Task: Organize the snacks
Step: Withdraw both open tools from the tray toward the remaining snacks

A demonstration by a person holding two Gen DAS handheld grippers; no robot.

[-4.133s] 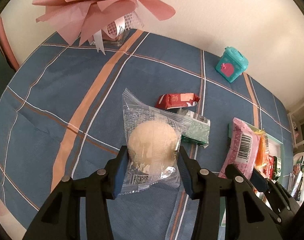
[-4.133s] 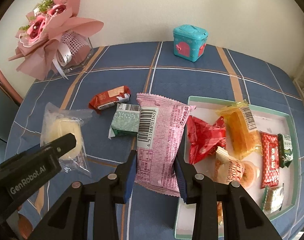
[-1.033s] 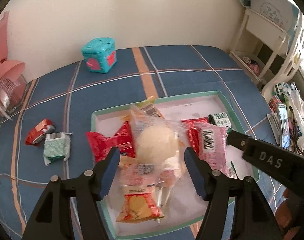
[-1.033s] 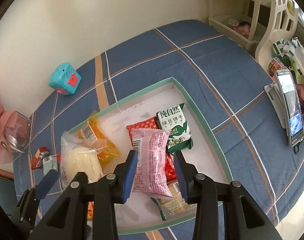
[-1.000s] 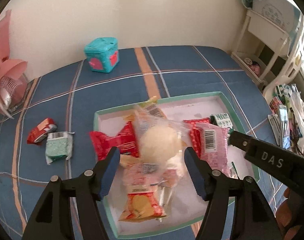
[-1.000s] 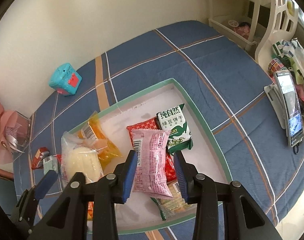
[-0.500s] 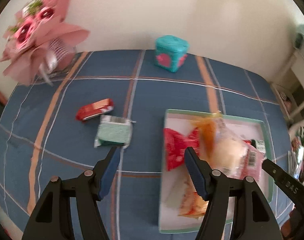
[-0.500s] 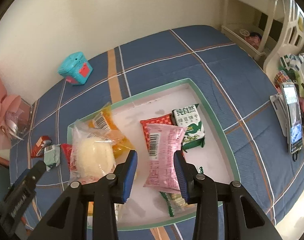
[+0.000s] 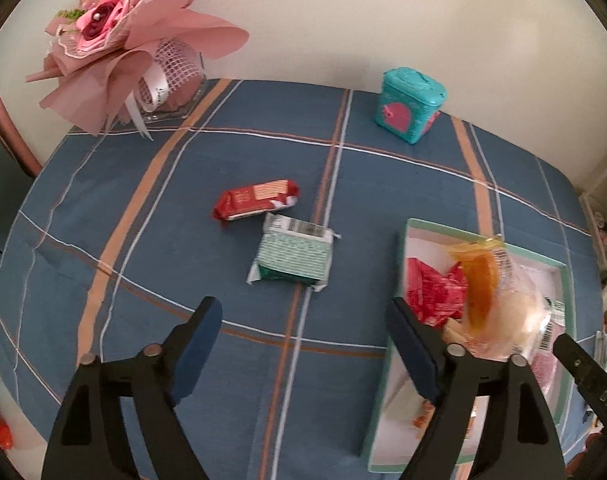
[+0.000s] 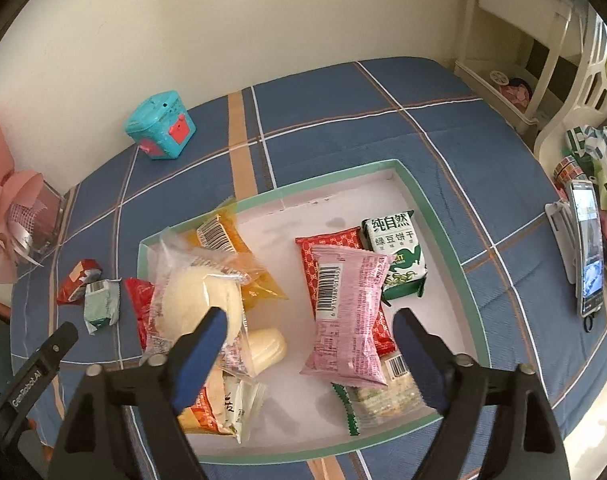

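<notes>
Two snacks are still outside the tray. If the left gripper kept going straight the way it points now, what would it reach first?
Probably the green packet on the blue tablecloth; the red packet lies just beyond it. The left gripper is empty, its jaws opening. Depth is hard to judge, so it might touch bare cloth first.

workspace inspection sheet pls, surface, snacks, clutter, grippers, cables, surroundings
surface: table under a blue plaid cloth
job's things: tray holds several packets, among them a pink packet, a clear-wrapped bun, an orange packet and a green-and-white packet; a red packet and a green packet lie on the cloth outside it
clutter: pink bouquet, teal box
grippers: left gripper jaws opening, nothing between them; right gripper jaws opening above the tray, pads off the pink packet
cables: dark cords by the phone
surroundings: pale wall, white shelf unit
</notes>
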